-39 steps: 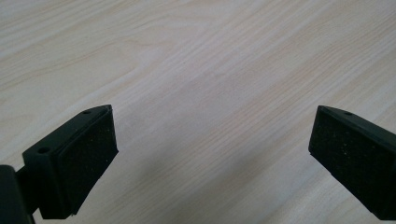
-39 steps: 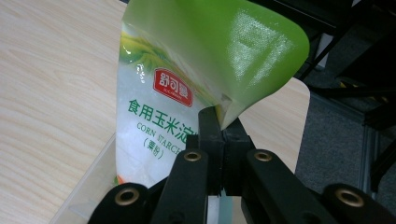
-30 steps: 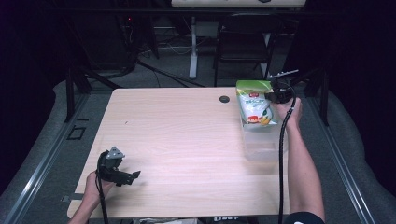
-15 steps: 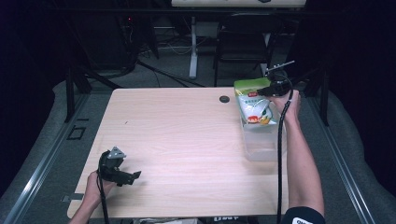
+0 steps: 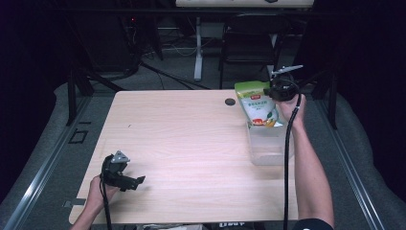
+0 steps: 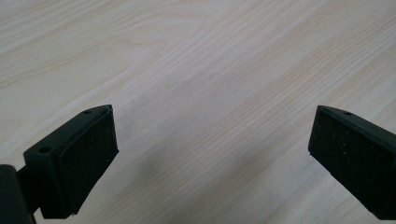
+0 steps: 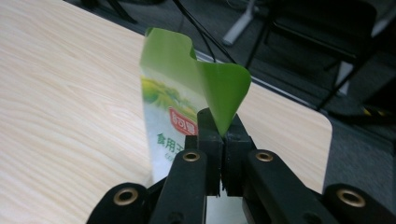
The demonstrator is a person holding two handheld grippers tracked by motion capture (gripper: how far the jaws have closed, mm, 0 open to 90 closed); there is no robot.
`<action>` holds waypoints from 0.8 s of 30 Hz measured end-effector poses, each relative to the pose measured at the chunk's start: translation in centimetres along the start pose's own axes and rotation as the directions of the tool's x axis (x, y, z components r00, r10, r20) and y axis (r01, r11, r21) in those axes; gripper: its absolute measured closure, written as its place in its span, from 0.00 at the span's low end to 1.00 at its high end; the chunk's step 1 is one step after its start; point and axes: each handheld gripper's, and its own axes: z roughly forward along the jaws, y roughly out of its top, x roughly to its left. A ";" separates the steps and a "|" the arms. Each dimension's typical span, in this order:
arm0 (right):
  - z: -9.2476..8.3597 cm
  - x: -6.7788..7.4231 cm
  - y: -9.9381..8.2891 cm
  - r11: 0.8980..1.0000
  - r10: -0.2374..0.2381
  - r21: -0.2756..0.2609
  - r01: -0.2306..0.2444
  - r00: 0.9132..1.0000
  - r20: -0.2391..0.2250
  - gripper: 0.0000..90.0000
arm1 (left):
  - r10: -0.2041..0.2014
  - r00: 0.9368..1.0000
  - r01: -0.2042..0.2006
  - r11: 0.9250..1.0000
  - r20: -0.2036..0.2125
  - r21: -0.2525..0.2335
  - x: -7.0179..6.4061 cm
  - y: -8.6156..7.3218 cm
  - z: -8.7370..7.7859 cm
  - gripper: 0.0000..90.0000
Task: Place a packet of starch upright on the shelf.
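A green-and-white pouch (image 5: 258, 106) stands upright in a clear plastic box (image 5: 266, 146) at the table's right edge. My right gripper (image 5: 274, 91) is shut on its green top edge. In the right gripper view the jaws, which have just closed, pinch the folded top of the pouch (image 7: 173, 107) at the right gripper's (image 7: 221, 128) tips. My left gripper (image 5: 136, 182) lies low at the table's near left corner. In its own view the left gripper (image 6: 212, 154) is open over bare wood with nothing between its pads (image 6: 88, 154).
The light wooden table (image 5: 182, 139) has a small black round grommet (image 5: 230, 101) near its far edge, left of the pouch. Chairs, desk legs and cables stand on the dark floor beyond the table. A black cable runs along the right forearm.
The right gripper has risen slightly and shifted a little to the left with the pouch's top in it. The left gripper has stayed where it was.
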 end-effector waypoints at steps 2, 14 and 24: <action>-0.5 0.2 0.0 1.000 -0.021 -0.016 0.021 1.000 -0.015 0.99 | 0.004 1.000 -0.004 1.000 -0.001 0.003 0.0 0.0 0.0 0.01; 0.0 -2.0 -2.5 0.998 0.046 -0.040 -0.046 0.999 0.019 0.99 | 0.002 1.000 -0.002 1.000 -0.005 -0.001 0.1 -0.1 -0.1 0.01; 0.1 -4.0 -4.2 0.993 0.116 -0.025 -0.115 0.991 0.063 0.98 | 0.002 1.000 -0.002 1.000 -0.004 -0.001 0.0 0.0 -0.1 0.01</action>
